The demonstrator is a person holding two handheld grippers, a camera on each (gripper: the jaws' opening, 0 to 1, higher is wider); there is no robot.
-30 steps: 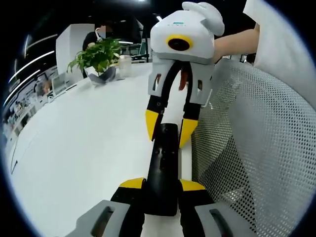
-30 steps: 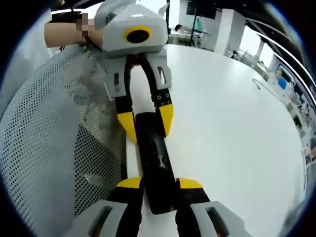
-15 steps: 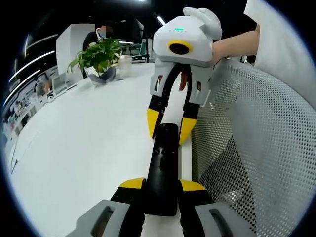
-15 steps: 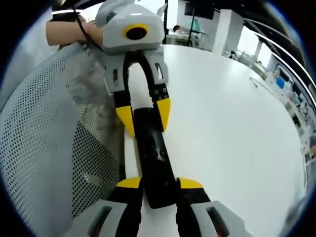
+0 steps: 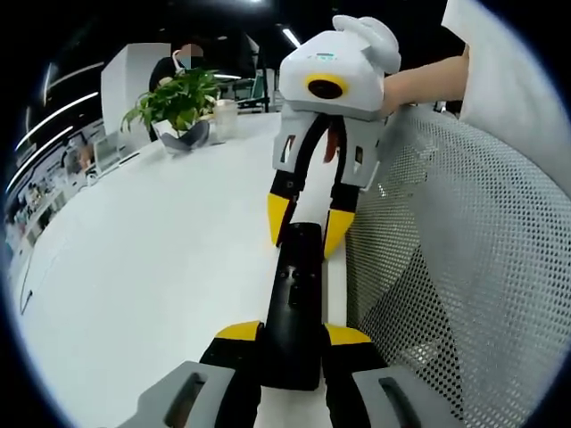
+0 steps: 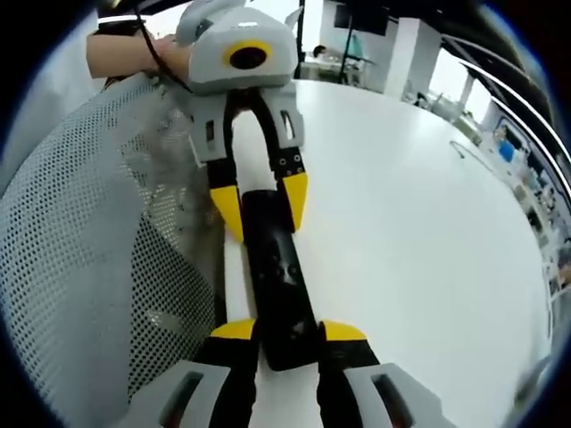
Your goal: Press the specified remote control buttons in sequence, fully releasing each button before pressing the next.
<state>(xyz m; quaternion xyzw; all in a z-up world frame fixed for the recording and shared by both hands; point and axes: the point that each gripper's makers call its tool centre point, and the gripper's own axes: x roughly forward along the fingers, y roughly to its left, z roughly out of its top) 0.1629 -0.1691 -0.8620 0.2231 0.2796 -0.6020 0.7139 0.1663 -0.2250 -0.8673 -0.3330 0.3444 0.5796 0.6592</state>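
We find the remote control (image 5: pixel 294 308) lying on the white desk (image 5: pixel 152 267), clenched at opposite ends by the left claw (image 5: pixel 292 334) and right claw (image 6: pixel 277 332). Since a second ago, almost nothing has shifted; no button press is evident.

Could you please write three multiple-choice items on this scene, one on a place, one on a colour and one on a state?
1. Where does the potted plant stand?
A. at the white table's far side
B. on the mesh chair back
C. between the jaws

2. What colour are the gripper fingertips?
A. red
B. yellow
C. blue

3. How is the black remote held?
A. lying free
B. by one gripper
C. by both, one at each end

Answers: 1 A, the plant sits far across the table. 2 B, all tips are yellow. 3 C, the left gripper and right gripper each flank an end.
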